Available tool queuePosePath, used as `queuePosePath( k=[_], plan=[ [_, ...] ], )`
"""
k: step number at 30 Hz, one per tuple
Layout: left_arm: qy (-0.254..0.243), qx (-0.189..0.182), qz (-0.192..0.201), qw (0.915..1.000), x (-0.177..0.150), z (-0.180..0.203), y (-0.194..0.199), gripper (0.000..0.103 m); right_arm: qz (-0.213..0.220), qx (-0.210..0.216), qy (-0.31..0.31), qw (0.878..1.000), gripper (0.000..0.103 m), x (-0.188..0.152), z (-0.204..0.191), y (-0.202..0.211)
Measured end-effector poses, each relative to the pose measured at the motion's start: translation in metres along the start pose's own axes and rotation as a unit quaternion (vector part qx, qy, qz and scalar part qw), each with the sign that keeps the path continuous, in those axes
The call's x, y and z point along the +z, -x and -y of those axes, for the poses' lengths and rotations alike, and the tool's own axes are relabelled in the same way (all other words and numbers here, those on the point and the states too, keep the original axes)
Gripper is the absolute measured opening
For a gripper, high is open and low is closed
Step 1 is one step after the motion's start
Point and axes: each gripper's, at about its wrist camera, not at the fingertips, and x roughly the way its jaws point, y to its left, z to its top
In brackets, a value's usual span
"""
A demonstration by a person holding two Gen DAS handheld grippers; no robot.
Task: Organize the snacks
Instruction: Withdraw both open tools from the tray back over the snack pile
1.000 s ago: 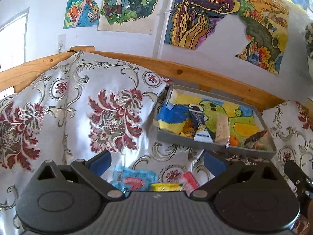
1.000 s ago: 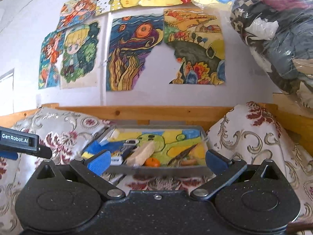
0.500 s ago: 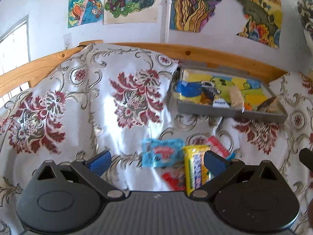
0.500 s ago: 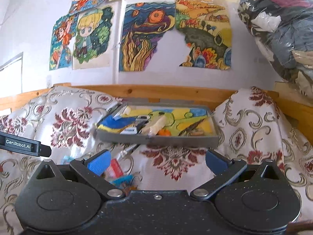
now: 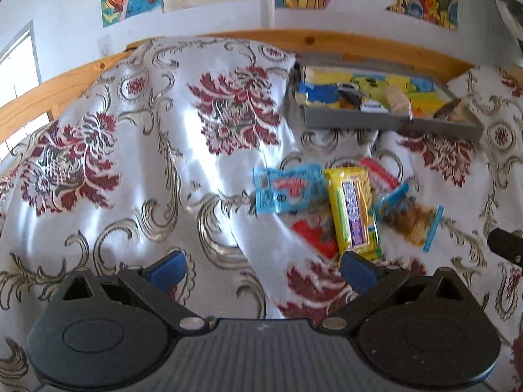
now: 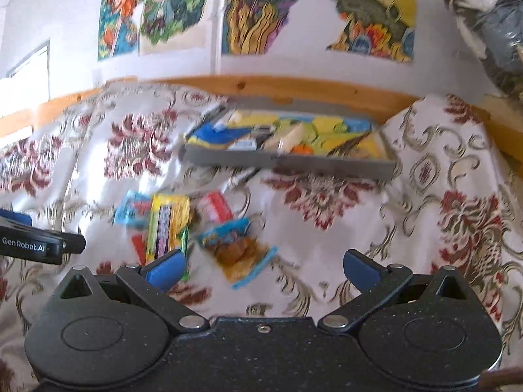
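Snack packets [image 5: 349, 209] now fully visible ahead of both spread grippers.

We are seeing the snack packets [image 5: 349, 209] lying on the bedspread [image 5: 130, 163], the tray [image 5: 385, 121] at 12 o'clock behind them.

Bright daylight, motion blur, fisheye warp

the right gripper [image 6: 263, 269] hangs with its blue-tipped fingers [image 6: 165, 269] spread wide over a floral cloth [image 6: 425, 212]. a loose pile of snacks lies near left: a yellow packet [image 6: 166, 225], a light blue packet [image 6: 134, 209], a red-and-white packet [image 6: 215, 207] and a blue-edged brown packet [image 6: 238, 250]. farther back a grey tray [image 6: 287, 163] holds more snacks. the left gripper [image 6: 36, 245] shows at the left edge.
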Motion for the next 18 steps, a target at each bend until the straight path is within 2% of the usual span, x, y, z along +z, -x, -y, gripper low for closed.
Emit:
queuePosePath(
  k=[10, 18],
  plan=[
    [-0.015, 0.006, -0.037, 0.9992, -0.008, 0.006, -0.013, 0.102, -0.063, 0.006, 0.005, 0.998, 0.102, -0.008, -0.003, -0.019],
    [-0.017, 0.012, -0.050, 0.9985, -0.008, 0.011, -0.021, 0.102, -0.087, 0.011, -0.001, 0.996, 0.102, -0.009, -0.001, -0.028]
  ],
)
